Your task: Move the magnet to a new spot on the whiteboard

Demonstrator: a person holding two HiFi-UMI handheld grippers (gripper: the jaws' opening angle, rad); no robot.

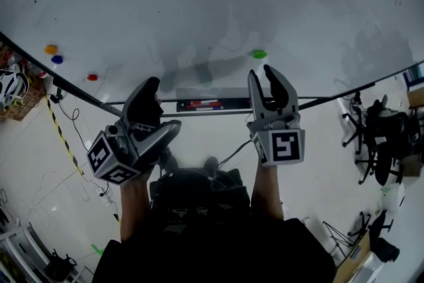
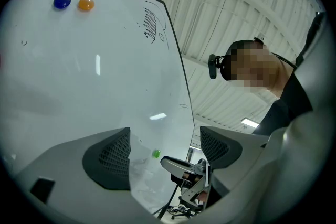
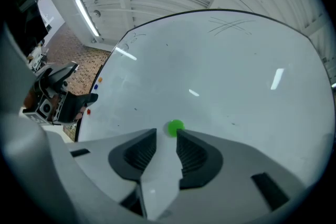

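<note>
Two grippers face the whiteboard (image 1: 199,3), with the green magnet (image 1: 259,54) just off one's tips.
Head view: the right gripper (image 1: 262,73) points at the board, and the green magnet sits just beyond its tips. The left gripper (image 1: 159,109) is beside it, turned sideways, with the orange magnet (image 1: 51,49), blue magnet (image 1: 57,59) and red magnet (image 1: 92,77) well off to its left. Left gripper view: its jaws stand wide apart with nothing between them, and the green magnet (image 2: 156,153) shows on the board ahead, through the gap. Right gripper view: its jaws are parted by a narrow gap. The green magnet (image 3: 175,126) lies on the board right at their tips, not clamped. Whether a tip touches it cannot be told.
</note>
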